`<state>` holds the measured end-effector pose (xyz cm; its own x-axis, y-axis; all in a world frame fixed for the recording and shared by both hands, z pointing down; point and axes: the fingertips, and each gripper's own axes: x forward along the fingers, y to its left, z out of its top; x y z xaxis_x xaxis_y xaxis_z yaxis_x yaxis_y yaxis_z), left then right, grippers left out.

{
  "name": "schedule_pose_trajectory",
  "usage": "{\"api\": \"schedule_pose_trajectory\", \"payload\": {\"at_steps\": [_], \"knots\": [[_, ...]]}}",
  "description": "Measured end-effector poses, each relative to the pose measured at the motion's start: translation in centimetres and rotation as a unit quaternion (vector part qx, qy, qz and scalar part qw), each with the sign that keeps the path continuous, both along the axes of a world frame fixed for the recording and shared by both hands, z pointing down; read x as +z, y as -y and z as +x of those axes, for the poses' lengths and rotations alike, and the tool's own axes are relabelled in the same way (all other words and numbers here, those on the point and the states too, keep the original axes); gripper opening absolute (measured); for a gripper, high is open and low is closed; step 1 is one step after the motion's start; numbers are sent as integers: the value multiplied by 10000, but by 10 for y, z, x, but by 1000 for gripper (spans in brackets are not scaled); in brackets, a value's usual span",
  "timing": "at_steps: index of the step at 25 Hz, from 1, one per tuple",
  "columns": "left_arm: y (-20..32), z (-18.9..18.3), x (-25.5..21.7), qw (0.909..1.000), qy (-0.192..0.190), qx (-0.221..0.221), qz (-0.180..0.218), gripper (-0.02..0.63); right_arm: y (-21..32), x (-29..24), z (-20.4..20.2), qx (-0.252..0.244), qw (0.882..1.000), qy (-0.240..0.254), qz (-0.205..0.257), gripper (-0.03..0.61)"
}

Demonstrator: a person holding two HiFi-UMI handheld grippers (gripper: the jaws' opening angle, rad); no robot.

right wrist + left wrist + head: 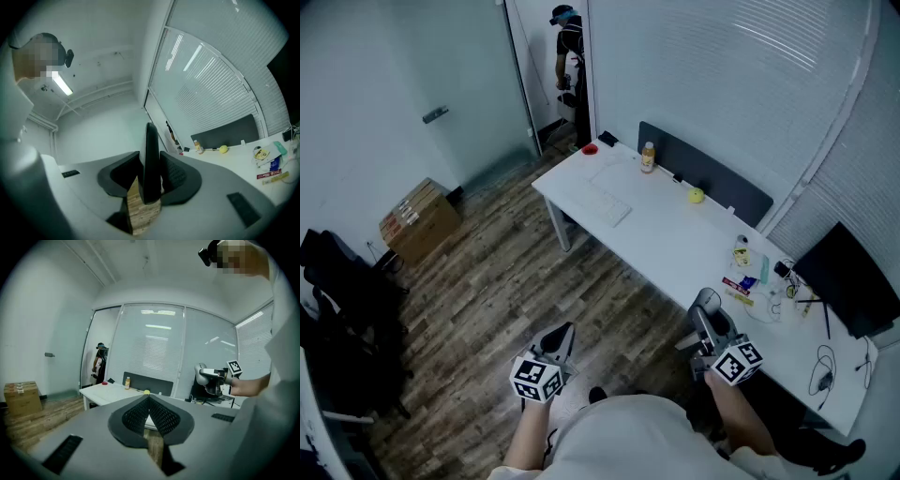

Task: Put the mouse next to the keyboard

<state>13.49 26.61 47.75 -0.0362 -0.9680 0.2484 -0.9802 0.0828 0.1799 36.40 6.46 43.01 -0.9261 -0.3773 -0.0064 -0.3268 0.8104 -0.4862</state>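
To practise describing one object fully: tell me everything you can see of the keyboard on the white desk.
The keyboard is a slim, flat, white rectangle, plastic by its look, barely standing out from the white desk it lies on. It lies near the desk's front edge, towards the far end, long side roughly along that edge. Only the desk touches it; the bottle stands apart behind it. Single keys are too small to make out, and no cable shows.

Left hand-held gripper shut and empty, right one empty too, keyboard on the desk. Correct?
No: the right hand-held gripper grips the dark mouse, as the right gripper view shows. The left hand-held gripper is shut and empty; the keyboard is on the desk.
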Motion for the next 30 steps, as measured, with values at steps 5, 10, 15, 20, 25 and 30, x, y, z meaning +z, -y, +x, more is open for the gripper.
{"api": "schedule_pose_trajectory", "payload": {"at_steps": [5, 10, 15, 20, 25, 30], "knots": [[-2, 0, 0, 10000, -3, 26, 11, 17, -2, -1, 0, 27, 10000, 29, -10, 150], [-4, -3, 0, 10000, 1, 55, 31, 18, -2, -1, 1, 97, 9999, 112, -62, 150], [-8, -10, 0, 10000, 8, 78, 57, 18, -5, -4, -5, 162, 9997, 133, -122, 150], [-18, -21, 3, 9999, -17, 124, 43, 17, -14, 1, -15, 172, 9998, 103, -94, 150], [-30, -35, 6, 9998, -22, 196, 35, 18, -27, 4, -29, 203, 9998, 58, -74, 150], [-41, -48, 9, 9995, -10, 301, 25, 18, -41, 5, -39, 253, 9997, -45, -11, 151]]}}
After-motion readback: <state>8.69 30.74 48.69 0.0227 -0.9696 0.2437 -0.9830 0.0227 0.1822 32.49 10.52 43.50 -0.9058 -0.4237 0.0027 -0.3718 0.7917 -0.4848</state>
